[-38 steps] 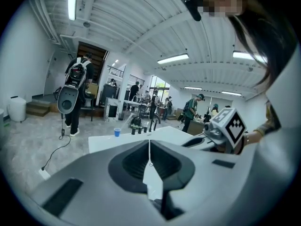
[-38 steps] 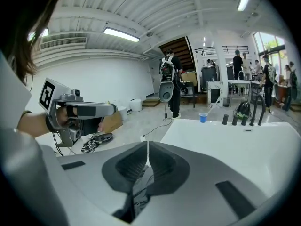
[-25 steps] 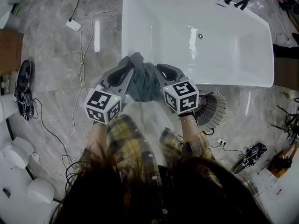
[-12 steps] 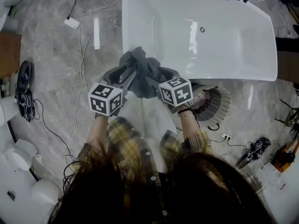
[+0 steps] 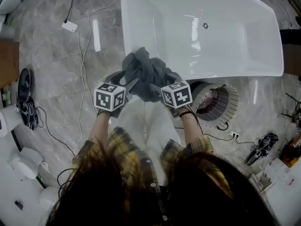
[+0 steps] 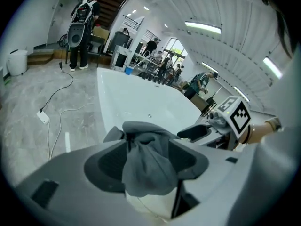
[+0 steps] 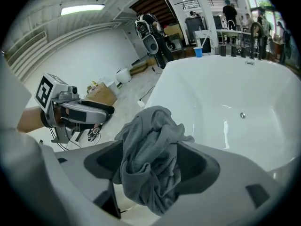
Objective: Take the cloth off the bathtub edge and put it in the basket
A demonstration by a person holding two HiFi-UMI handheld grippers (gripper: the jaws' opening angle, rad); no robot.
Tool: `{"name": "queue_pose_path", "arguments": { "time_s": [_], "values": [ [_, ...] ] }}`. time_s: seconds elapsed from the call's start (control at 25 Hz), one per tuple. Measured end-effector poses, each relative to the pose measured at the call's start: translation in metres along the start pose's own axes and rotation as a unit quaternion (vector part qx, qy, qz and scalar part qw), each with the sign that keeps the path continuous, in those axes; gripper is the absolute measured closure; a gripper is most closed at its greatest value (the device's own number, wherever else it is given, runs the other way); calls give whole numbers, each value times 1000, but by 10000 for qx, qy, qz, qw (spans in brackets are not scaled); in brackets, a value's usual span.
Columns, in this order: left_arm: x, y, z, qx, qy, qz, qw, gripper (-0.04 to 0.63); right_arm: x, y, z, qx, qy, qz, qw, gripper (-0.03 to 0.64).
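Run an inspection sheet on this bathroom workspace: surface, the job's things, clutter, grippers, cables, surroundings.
Surface: grey marble floor and a white bathtub.
Job's things: the grey cloth is bunched at the bathtub's near edge. The basket is on the floor beside the tub.
Clutter: dark gear lies on the floor at the left.
Grippers: the jaws of the left gripper and right gripper have just been opening. The cloth is between both pairs, not pinched.
Cables: a white cable with a small box crosses the floor.
Surroundings: people stand beyond the tub.
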State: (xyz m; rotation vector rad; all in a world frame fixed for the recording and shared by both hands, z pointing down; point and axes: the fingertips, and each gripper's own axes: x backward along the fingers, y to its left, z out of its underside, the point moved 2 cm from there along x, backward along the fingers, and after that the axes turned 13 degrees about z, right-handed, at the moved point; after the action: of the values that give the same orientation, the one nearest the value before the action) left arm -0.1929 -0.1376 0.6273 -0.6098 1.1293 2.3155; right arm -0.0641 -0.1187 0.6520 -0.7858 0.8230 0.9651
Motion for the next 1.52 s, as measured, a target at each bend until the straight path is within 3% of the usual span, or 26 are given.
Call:
{"name": "queue_pose_path", "arguments": {
  "time_s": [0.24, 0.68, 1.0, 1.24, 1.4, 1.52],
  "values": [
    [-16, 38, 30, 206, 308, -28, 9993, 311, -23, 3, 12, 27, 105, -80, 9999, 256],
    [-48, 79, 70, 803, 635, 291, 9943, 215, -55, 9, 19, 170, 325, -195, 9991, 244],
    [-60, 79, 73, 924, 896, 672, 9894, 215, -70, 17, 19, 313, 297, -306, 9986, 244],
    [-62, 74, 72, 895, 975, 732, 9885, 218, -73, 19, 20, 444, 429, -346, 9975, 246],
    [-62, 69, 70, 818, 914, 674, 9902, 271, -70, 27, 21, 592, 444, -430, 9963, 358],
    [-59, 65, 71, 814, 803, 598, 9916, 311, -69, 32, 22, 679, 384, -350, 9963, 399]
  ]
}}
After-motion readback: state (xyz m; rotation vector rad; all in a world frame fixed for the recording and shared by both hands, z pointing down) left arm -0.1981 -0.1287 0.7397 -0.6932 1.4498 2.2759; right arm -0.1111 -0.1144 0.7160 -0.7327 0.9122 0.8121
